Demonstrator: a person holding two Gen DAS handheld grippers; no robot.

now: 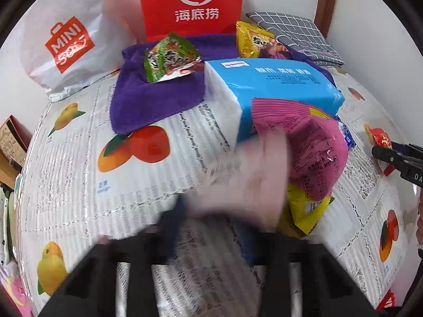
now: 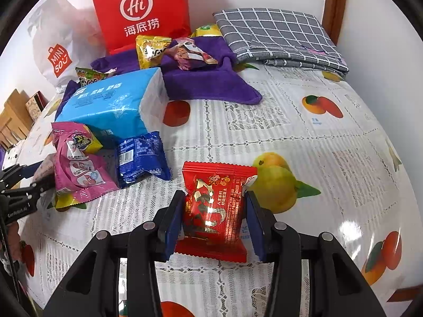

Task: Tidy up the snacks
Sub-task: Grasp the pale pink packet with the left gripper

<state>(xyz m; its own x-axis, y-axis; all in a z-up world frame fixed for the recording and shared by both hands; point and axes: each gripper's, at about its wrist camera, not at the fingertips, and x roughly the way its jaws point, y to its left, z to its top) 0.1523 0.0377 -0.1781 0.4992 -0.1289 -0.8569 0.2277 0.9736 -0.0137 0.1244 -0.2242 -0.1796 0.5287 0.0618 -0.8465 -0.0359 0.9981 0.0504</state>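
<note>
Left view: all blurry near the left gripper [image 1: 232, 185], so cannot tell if fingers are wide or closed. Pink snack bag [image 1: 314, 153] just ahead, beside the blue tissue pack [image 1: 277, 87].

Right view: snacks still scattered on the counter [image 2: 317, 145], lots left to tidy. Red snack bag [image 2: 214, 208] between the right gripper [image 2: 214, 219] fingers, narrow, maybe just touching.

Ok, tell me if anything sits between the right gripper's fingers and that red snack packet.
Nothing visible does. The red snack packet lies on the tablecloth directly between the right gripper's fingers, one on each side of it. The blue packet and pink packet lie off to the left.
</note>
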